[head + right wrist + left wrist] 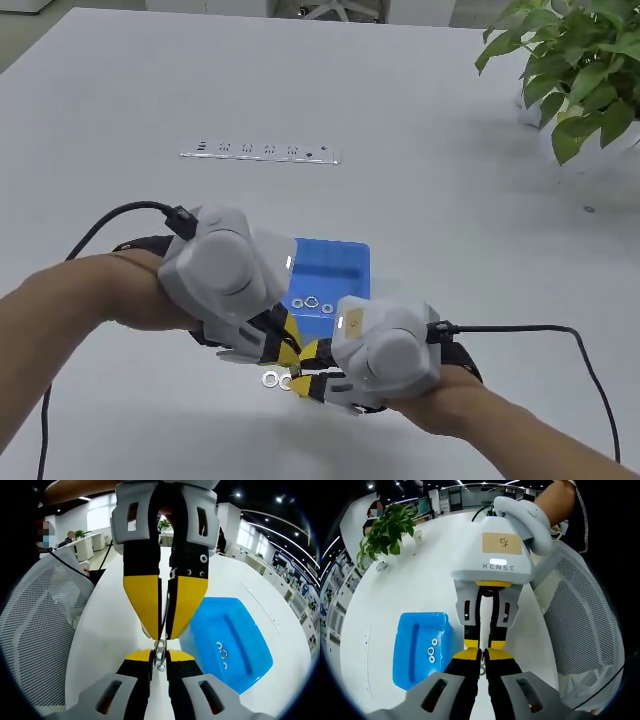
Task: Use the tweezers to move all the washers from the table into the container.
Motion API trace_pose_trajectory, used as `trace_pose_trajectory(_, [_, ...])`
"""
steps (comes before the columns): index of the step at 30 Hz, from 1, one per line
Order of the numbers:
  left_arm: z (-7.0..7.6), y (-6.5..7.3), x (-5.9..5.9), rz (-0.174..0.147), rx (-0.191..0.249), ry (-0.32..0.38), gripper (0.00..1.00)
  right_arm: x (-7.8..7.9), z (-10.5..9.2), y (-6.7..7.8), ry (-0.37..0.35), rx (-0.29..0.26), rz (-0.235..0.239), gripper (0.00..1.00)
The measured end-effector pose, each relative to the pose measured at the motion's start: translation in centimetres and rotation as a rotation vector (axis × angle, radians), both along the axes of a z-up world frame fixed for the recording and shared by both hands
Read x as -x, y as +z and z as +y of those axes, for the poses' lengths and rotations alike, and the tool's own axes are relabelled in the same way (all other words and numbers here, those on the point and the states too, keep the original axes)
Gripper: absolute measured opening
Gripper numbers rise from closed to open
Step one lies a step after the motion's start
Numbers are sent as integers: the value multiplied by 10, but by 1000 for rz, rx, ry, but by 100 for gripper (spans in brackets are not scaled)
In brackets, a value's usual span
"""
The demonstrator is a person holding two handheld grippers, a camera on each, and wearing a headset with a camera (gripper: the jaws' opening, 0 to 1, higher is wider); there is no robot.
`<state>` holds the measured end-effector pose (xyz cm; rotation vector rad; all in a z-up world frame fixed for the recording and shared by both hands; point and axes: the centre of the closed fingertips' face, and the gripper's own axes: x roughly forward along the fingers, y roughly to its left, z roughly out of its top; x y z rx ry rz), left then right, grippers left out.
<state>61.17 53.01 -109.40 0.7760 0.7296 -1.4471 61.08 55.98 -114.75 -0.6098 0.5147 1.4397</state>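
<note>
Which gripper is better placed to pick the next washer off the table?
Right, probably. Both the left gripper and the right gripper look shut on the tweezers, but in the head view the right's jaws lie nearest the two washers outside the container.

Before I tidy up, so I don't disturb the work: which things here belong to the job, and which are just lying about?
Job: tweezers, blue container, washers inside it, washers on the table.
Lying about: power strip, potted plant, mesh chair.
</note>
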Motion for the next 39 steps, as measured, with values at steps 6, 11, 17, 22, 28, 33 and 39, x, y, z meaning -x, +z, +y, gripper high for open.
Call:
trace_pose_trajectory(6, [-1, 0, -1, -2, -3, -17, 7, 0, -1, 1, -2, -2, -6, 12])
trace_pose_trajectory(11, [-2, 0, 0, -2, -8, -31, 7, 0, -3, 1, -4, 1, -13, 12])
trace_pose_trajectory(17, [-3, -1, 0, -2, -9, -36, 7, -1, -4, 1, -6, 3, -15, 12])
trace_pose_trajectory(22, [-4, 0, -1, -9, -11, -40, 7, -1, -5, 1, -10, 1, -15, 12])
trace_pose_trajectory(28, [-6, 0, -2, -13, -10, -47, 7, -2, -6, 2, -16, 0, -23, 12])
trace_pose_trajectory(33, [-8, 0, -2, -15, -9, -53, 7, -2, -7, 1, -24, -5, -16, 12])
trace_pose_trajectory(39, [-8, -2, 0, -8, -15, -58, 7, -1, -8, -1, -27, 0, -7, 12])
